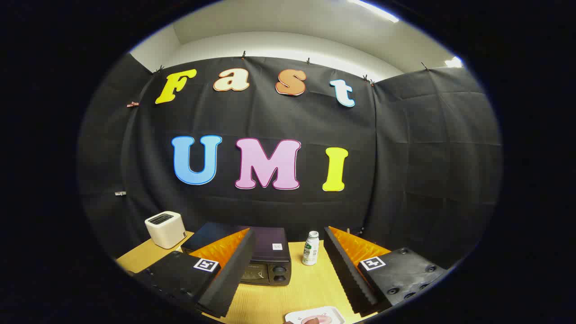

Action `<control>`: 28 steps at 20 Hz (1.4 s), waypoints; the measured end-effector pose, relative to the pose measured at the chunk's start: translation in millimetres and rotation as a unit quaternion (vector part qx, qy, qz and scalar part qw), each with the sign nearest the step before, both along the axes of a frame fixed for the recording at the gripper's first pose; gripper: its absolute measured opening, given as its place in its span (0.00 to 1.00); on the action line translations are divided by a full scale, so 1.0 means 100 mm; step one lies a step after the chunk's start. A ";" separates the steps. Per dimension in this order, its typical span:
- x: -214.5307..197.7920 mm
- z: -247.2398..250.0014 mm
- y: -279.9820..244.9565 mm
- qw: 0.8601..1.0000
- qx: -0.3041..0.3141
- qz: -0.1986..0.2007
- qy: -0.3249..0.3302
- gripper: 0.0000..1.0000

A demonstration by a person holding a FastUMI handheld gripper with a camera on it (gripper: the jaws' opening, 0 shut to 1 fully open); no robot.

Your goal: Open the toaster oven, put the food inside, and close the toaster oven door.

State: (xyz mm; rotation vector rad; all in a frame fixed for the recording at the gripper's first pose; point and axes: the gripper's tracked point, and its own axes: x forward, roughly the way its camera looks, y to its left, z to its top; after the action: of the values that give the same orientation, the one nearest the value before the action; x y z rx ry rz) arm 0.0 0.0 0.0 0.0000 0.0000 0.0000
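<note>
While I hold the rig above the wooden tabletop (306,281), the black booth wall rises at the far side. My hand-held gripper (284,265) comes next in size: its two black fingers, orange on their upper faces, are spread wide apart with nothing between the pads. Just ahead of the left finger (229,265) sits the dark oven (265,256), partly hidden behind that finger; I can see two knobs on its front right, and I cannot tell from here whether its door is open. Far left of it stands a white toaster (165,229) with a slot on top, apart from the oven. Between the fingers and beyond them, right of the oven, a small white bottle (310,248) stands upright. Nearest me lies a white plate (317,312) with pinkish food (315,320) on it.
</note>
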 end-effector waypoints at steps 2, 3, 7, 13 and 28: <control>0.00 -0.01 0.01 1.000 0.001 0.001 0.000 0.98; 0.00 -0.01 0.02 1.000 0.000 0.001 0.001 0.98; 0.01 -0.02 0.05 1.000 -0.002 0.004 0.000 0.98; 0.03 -0.03 0.15 1.000 -0.003 0.008 0.002 0.98; 0.52 -0.64 1.34 0.998 0.023 0.052 0.037 0.98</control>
State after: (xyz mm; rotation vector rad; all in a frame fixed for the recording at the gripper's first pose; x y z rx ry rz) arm 52.0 134.2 -64.4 0.0469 0.0750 0.1033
